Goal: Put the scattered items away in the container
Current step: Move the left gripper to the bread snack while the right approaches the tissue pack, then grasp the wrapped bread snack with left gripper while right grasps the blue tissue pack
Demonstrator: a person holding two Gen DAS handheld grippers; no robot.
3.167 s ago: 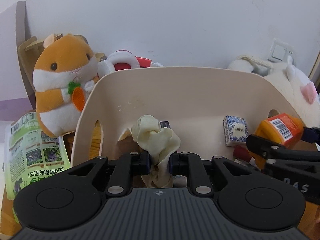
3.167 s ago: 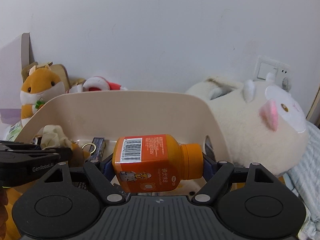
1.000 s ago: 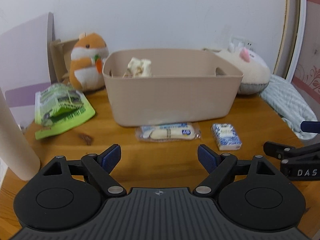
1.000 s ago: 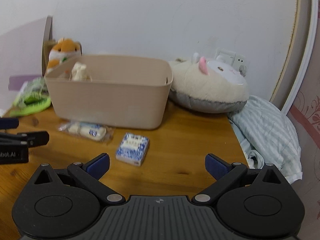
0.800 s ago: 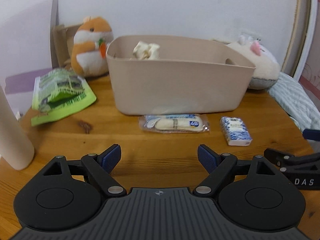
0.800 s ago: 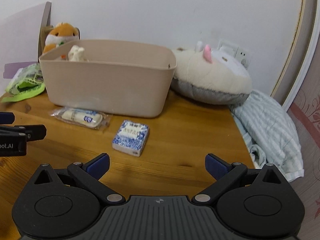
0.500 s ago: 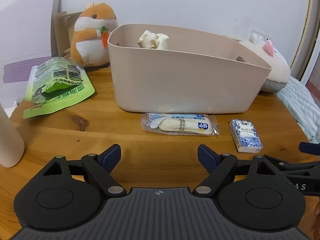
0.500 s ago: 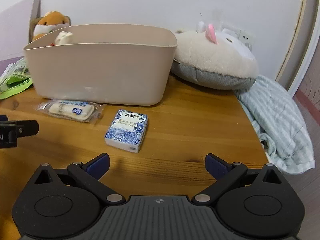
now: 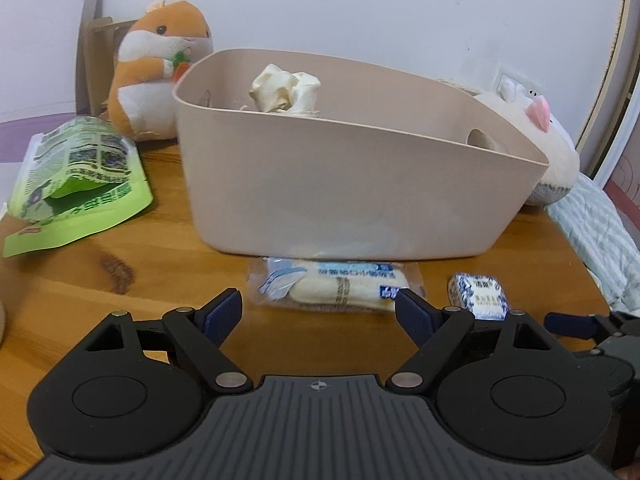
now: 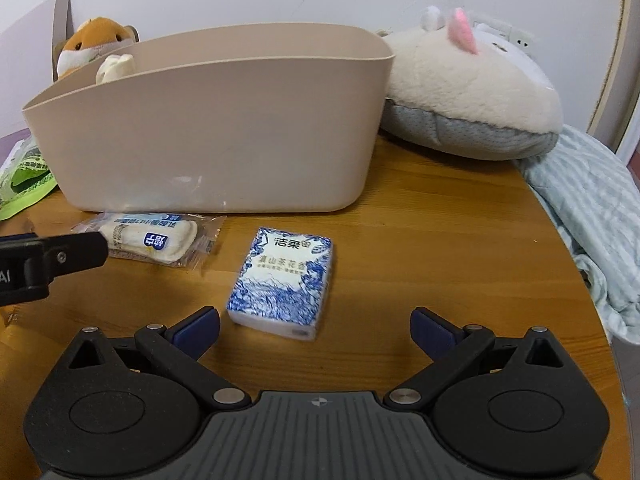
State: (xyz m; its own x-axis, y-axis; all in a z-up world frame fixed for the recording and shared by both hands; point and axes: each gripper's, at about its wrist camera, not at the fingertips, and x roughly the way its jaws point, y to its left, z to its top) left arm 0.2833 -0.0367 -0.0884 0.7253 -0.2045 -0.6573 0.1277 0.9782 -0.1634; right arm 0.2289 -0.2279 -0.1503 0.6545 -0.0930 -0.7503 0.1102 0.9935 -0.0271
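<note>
A beige bin (image 9: 340,184) (image 10: 216,132) stands on the wooden table, with a cream cloth (image 9: 284,88) poking above its rim. In front of it lie a clear-wrapped snack bar (image 9: 336,290) (image 10: 152,238) and a blue-and-white tissue pack (image 9: 478,300) (image 10: 282,276). My left gripper (image 9: 318,314) is open and empty, low over the table just before the snack bar. My right gripper (image 10: 314,330) is open and empty, just before the tissue pack. The left gripper's finger shows at the left of the right wrist view (image 10: 52,256).
An orange hamster plush (image 9: 160,68) and a green pouch (image 9: 76,176) sit left of the bin. A white plush (image 10: 468,92) and a striped cloth (image 10: 592,224) lie to the right, by the table's edge.
Both grippers let their items go in the bin, pulled back and came down low. They have moved closer to the snack bar and the tissue pack.
</note>
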